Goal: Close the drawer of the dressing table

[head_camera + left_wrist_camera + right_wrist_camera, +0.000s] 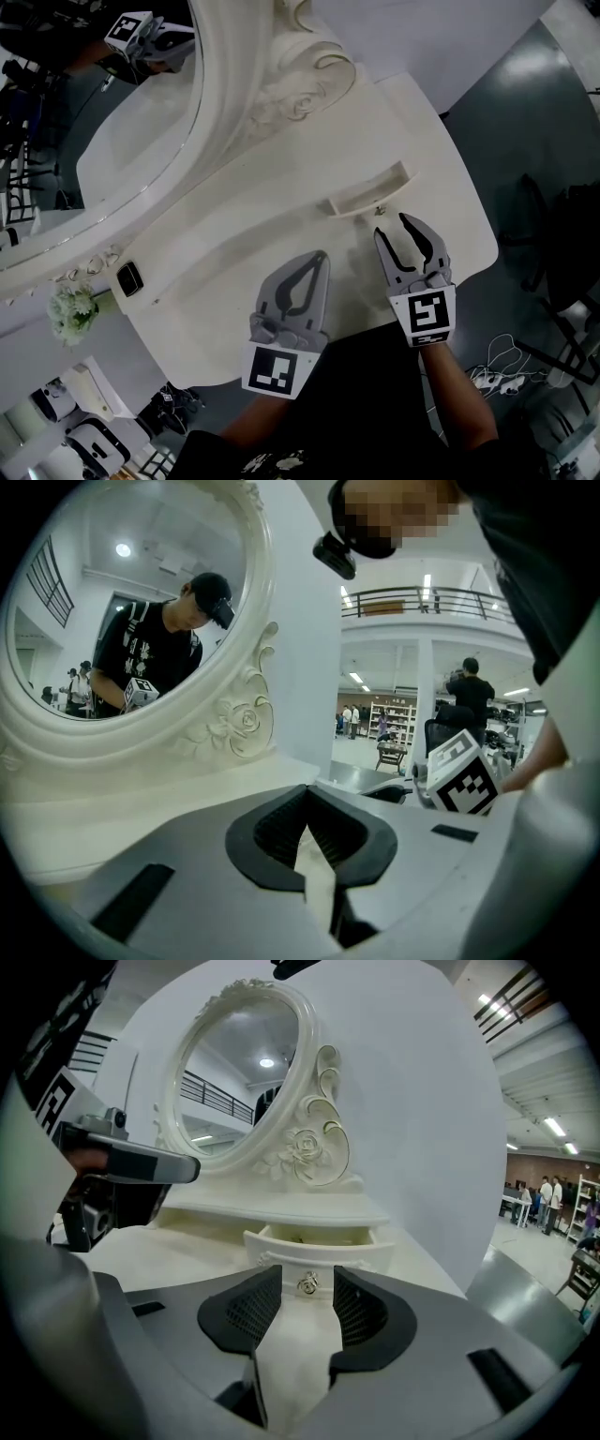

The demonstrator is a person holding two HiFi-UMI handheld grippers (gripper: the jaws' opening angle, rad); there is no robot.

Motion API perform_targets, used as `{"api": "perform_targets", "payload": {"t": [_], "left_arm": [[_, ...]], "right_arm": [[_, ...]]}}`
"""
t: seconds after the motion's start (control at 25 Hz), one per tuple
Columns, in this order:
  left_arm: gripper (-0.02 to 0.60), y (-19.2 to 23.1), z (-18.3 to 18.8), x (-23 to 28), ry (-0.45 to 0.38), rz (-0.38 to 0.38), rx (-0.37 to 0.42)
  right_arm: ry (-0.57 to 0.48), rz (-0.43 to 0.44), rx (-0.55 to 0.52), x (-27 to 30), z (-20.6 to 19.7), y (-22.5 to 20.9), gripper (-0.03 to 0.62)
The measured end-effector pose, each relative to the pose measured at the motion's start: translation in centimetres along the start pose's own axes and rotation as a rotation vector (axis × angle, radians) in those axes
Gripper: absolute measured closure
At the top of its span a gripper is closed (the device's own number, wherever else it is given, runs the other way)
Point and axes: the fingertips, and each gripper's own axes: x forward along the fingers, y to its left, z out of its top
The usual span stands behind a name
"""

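Grey plastic, both tools, each held out over the cream tabletop [234,246] from the near edge

- Left tool [322,255]: jaws together, tips meeting, nothing between them. It hangs over bare tabletop, left of the drawer and apart from it. In its own view [306,793] only the pale surface shows through the slot below the tips
- Right tool [391,227]: jaws spread wide, empty. It points at the drawer front. In the right gripper view [307,1277] the small metal knob [307,1284] sits in the gap between the two pads, neither pad on it. From the head view the tips stop just short of the knob [379,210]; whether they touch it I cannot tell
- Drawer [368,192]: open, pulled out from under the low shelf at the mirror's foot, on the right part of the dressing table. White, scalloped front [319,1241]
- Mirror [94,112]: oval, in a carved cream frame, standing behind the drawer and to its left. A carved rose [305,1147] sits on the frame's lower right
- Far left corner of the tabletop: a small bunch of pale flowers [73,311] and, beside it, a small dark-faced object [128,277], too small to identify
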Motion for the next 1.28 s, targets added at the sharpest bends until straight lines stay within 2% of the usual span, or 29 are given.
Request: {"api": "perform_targets", "payload": {"t": [0.4, 0.68, 0.8, 1.28], "left_arm": [[0.578, 0.7, -1.6, 0.6, 0.06, 0.017, -0.017], [0.578, 0.5, -2.9, 0.8, 0.093, 0.011, -0.036], [0.578, 0.3, -2.8, 1.1, 0.093, 0.001, -0.031], [0.578, 0.0, -2.9, 1.3, 0.097, -0.015, -0.019]], "right_arm": [[0.059, 0.042, 0.01, 2.5, -1.9, 0.3, 0.431], [0.066, 0.039, 0.017, 3.3, -2.5, 0.3, 0.431], [0.073, 0.042, 0.005, 3.4, -2.4, 0.1, 0.502], [0.079, 0.037, 0.023, 3.5, -2.0, 0.0, 0.505]]}}
